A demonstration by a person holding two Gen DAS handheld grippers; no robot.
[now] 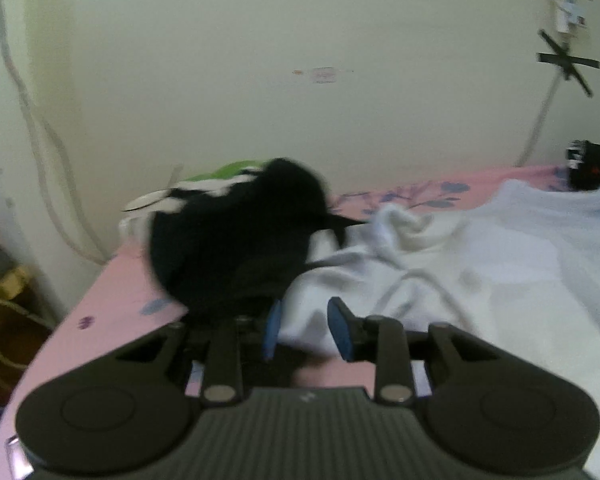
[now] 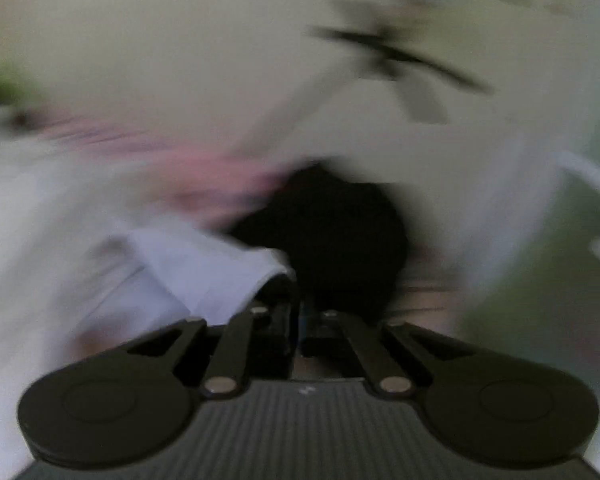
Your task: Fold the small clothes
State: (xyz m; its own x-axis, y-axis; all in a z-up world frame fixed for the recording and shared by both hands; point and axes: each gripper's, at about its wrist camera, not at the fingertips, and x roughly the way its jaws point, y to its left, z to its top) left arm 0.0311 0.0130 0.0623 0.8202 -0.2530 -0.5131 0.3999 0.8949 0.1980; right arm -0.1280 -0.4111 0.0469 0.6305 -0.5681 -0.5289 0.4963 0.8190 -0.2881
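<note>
We see left gripper (image 1: 308,328) half open, white garment (image 1: 440,280) edge between pads, not pinched. Right gripper (image 2: 300,320) jaws together; blur, we cannot tell if it holds cloth. Black garment (image 1: 240,240) ahead-left of left gripper, on bed (image 1: 112,292). We judge fabric soft, light, limp: take at hem or corner.

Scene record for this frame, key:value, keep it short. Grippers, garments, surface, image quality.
surface: pink floral bedsheet
garments: black garment bunched at left; white garment spread to its right
left gripper: open, blue pads either side of a white garment edge
right gripper: fingers together, shut on white garment
right view: heavy motion blur; dark shape ahead unidentifiable
background: cream wall, black tape crosses
</note>
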